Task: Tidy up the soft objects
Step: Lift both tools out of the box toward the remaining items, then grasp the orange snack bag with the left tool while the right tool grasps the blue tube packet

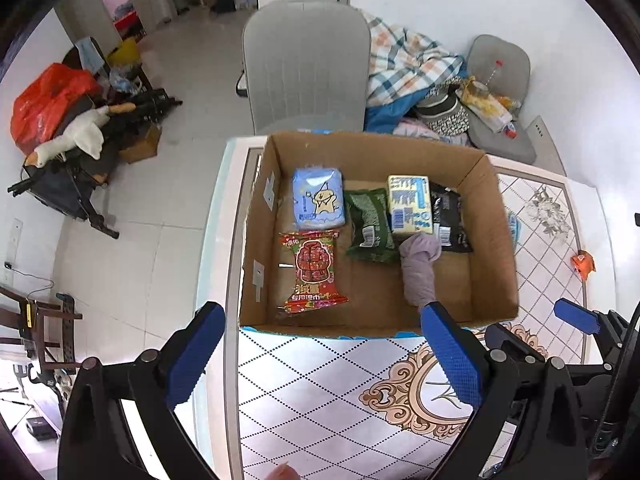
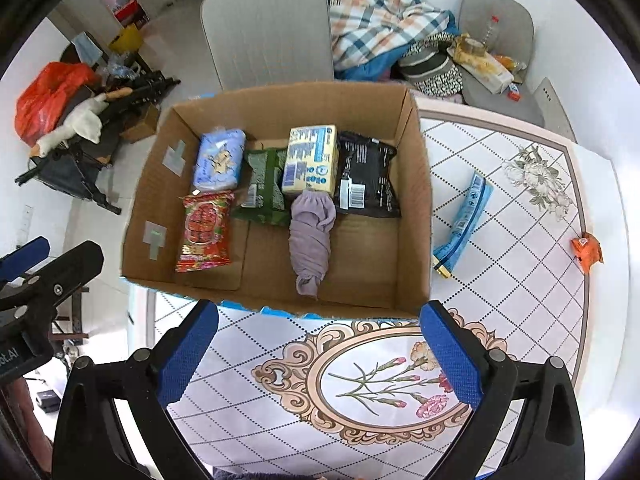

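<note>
An open cardboard box (image 1: 500, 240) (image 2: 416, 216) stands on the patterned table. Inside lie a blue tissue pack (image 1: 318, 198) (image 2: 220, 159), a red wipes packet (image 1: 313, 272) (image 2: 205, 230), a green packet (image 1: 368, 224) (image 2: 262, 186), a yellow pack (image 1: 410, 204) (image 2: 311, 159), a black packet (image 1: 450, 218) (image 2: 366, 174) and a rolled purple cloth (image 1: 418, 270) (image 2: 311, 236). My left gripper (image 1: 320, 352) is open and empty at the box's near wall. My right gripper (image 2: 318, 354) is open and empty, just short of the box.
A blue packet (image 2: 464, 220) and a small orange packet (image 2: 586, 249) (image 1: 583, 263) lie on the table right of the box. A grey chair (image 1: 306, 64) stands behind it, with a plaid blanket (image 2: 380, 20) and clutter beside it.
</note>
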A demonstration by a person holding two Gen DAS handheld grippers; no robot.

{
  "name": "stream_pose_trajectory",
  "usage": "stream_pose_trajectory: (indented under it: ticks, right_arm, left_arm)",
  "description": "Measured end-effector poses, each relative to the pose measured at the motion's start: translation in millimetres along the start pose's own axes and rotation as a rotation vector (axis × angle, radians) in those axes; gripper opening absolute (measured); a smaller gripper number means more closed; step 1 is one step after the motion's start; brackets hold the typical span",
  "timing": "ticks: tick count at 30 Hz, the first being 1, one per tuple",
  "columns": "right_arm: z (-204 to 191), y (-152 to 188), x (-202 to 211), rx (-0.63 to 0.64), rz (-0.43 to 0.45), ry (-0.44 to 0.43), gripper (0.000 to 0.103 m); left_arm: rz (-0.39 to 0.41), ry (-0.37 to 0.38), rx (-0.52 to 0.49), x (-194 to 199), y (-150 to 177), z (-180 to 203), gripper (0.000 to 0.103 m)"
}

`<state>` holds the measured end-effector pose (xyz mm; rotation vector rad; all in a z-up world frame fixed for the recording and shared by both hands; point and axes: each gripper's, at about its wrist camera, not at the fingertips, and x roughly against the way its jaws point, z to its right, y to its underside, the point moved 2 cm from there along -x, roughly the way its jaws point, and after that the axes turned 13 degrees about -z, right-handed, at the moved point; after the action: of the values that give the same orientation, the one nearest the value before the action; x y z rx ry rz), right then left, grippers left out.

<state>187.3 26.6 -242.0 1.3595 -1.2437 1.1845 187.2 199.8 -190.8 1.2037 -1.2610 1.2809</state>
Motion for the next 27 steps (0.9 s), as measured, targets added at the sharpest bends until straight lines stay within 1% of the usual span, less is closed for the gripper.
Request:
stream_pose_trajectory:
  ticks: [2, 7, 10, 12, 13, 15, 16, 17, 18, 19, 20, 22, 24, 26, 27]
  right_arm:
    - [1, 6, 12, 0.001, 0.024, -0.006, 0.103]
    - [6, 15, 32, 0.009, 0.05, -0.05, 0.103]
    - [21, 18, 39, -0.003, 0.059, -0.073, 0.103]
    - [35, 20, 41, -0.027, 0.061, -0.094, 0.103]
    - [50, 21, 41, -0.054, 0.059, -0.107, 0.103]
    - [78, 21, 37, -0.11, 0.059, -0.107, 0.103]
    - [92, 19, 33, -0.137, 0.053, -0.102, 0.103]
    - [112, 16, 25, -0.177, 0.037, -0.106, 0.103]
    - [129, 12, 17, -0.217, 0.027, -0.121, 0.103]
    - [147, 7, 6, -0.261, 0.013, -0.142, 0.103]
    - [165, -1, -9, -0.304, -0.019, -0.16, 0.103]
    - [192, -20, -44, -0.364, -0.084, -0.198, 0.102]
    - [204, -37, -72, -0.386, -0.133, -0.19, 0.102]
    - [215, -56, -102, -0.399, -0.174, -0.181, 0.095]
    - [219, -66, -118, -0.41, -0.201, -0.173, 0.091]
  left_arm:
    - [0.011, -0.002, -0.003, 8, 3, 4, 0.1]
    - [0.024, 0.001, -0.002, 19, 9, 17, 0.1]
    - [0.026, 0.007, -0.015, 22, 9, 32, 0.1]
    - [0.037, -0.008, -0.03, 24, 8, 47, 0.1]
    - [0.047, -0.019, -0.038, 25, 6, 56, 0.1]
    - [0.065, -0.069, -0.042, 23, 2, 72, 0.1]
    - [0.08, -0.116, -0.039, 17, -3, 82, 0.1]
    - [0.091, -0.147, -0.032, 14, -6, 86, 0.1]
    - [0.108, -0.212, -0.019, 4, -13, 93, 0.1]
    - [0.104, -0.249, -0.01, -5, -19, 96, 0.1]
    - [0.085, -0.279, 0.003, -19, -27, 99, 0.1]
    - [0.04, -0.291, 0.036, -43, -39, 101, 0.1]
    - [-0.023, -0.28, 0.07, -69, -51, 101, 0.1]
    - [-0.062, -0.281, 0.092, -89, -59, 103, 0.1]
    - [-0.075, -0.285, 0.097, -96, -61, 105, 0.1]
